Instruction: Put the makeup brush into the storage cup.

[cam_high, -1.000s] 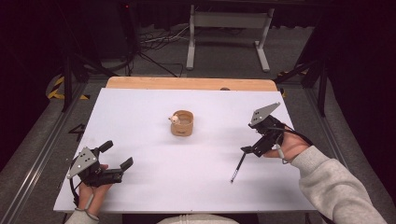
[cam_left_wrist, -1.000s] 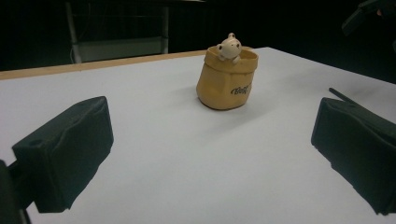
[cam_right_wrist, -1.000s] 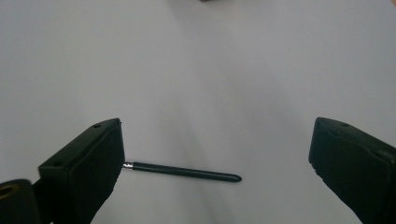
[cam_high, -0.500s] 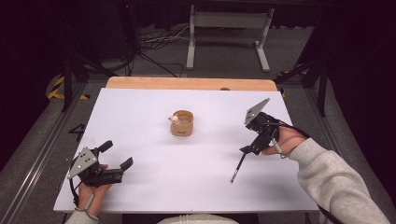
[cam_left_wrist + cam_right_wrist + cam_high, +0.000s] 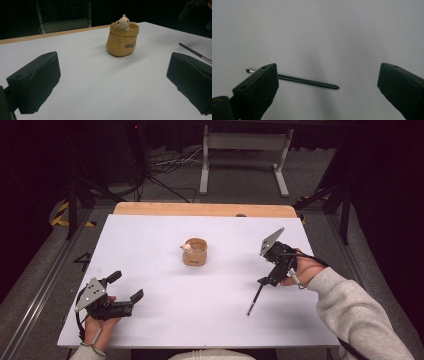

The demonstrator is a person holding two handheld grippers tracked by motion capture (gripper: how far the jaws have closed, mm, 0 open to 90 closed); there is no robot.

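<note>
While jaws gape, slim black pen (image 5: 307, 81), matte white table (image 5: 165, 270)

Around the pen (image 5: 255, 296) you have free white table (image 5: 150, 240) on all sides. The only obstacle is the small yellow pot (image 5: 195, 252), well apart at the centre; both sides of it are open.

The surface (image 5: 165, 320) looks smooth, matt white, with a bare wood strip (image 5: 200, 209) at its 12 o'clock edge. The tan pot (image 5: 122, 39) seems glazed ceramic, faintly glossy. The pen (image 5: 308, 82) is black plastic with a shiny metal tip. The gripper fingers (image 5: 259, 87) are matt black, rubbery.
</note>
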